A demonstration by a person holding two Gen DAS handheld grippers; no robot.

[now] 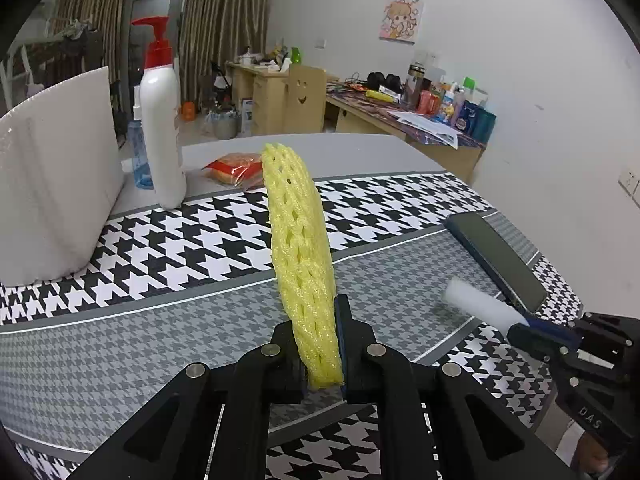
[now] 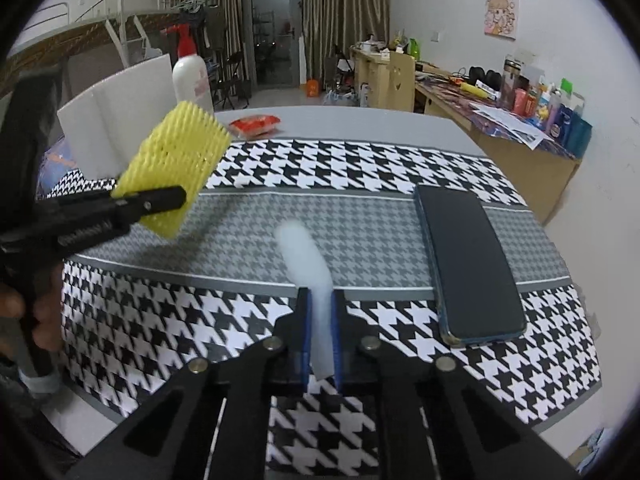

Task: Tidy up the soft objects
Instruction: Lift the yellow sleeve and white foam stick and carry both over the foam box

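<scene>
Above the table [image 2: 360, 128] with its houndstooth cloth, the left hand-held gripper [image 1: 320, 344] clamps a yellow foam net [image 1: 300, 248], while the right hand-held gripper [image 2: 321, 332] pinches a white foam strip [image 2: 308, 256] left of a phone [image 2: 468, 260].

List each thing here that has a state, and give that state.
Left gripper: shut on the yellow foam mesh sleeve, held off the table.
Right gripper: shut on the white foam strip.
Dark smartphone: flat on the houndstooth cloth, screen off.
White pump bottle with red pump: upright.
Red snack packet: lying flat.
</scene>
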